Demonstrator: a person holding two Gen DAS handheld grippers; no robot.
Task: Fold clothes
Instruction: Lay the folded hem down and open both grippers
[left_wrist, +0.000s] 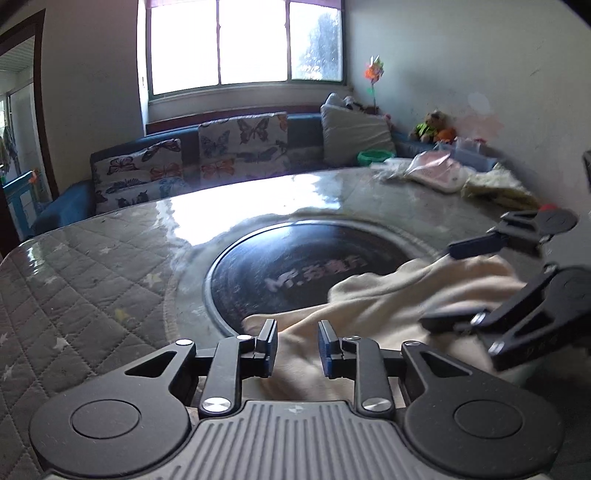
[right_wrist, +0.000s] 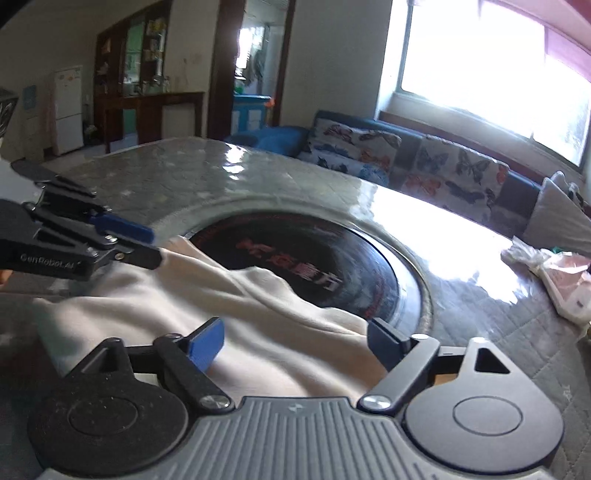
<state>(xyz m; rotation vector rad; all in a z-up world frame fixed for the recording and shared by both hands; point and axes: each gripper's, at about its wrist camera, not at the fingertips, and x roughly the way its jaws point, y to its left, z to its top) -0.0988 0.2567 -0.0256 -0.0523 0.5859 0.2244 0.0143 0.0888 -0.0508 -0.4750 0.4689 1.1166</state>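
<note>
A cream garment (left_wrist: 373, 306) lies rumpled on the table, partly over a black round inset (left_wrist: 295, 266). My left gripper (left_wrist: 297, 347) is open just above the garment's near edge, with cloth between and below its fingers. My right gripper (right_wrist: 295, 341) is open wide over the same garment (right_wrist: 236, 314). The right gripper also shows at the right of the left wrist view (left_wrist: 439, 284), open above the cloth. The left gripper shows at the left of the right wrist view (right_wrist: 155, 245), at the garment's far corner.
The table (left_wrist: 74, 266) has a grey quilted cover under a glossy sheet. Folded pink and yellow clothes (left_wrist: 443, 173) lie at its far right corner. A blue sofa with butterfly cushions (left_wrist: 221, 147) stands behind under the window. A doorway and cabinet (right_wrist: 147, 92) are far left.
</note>
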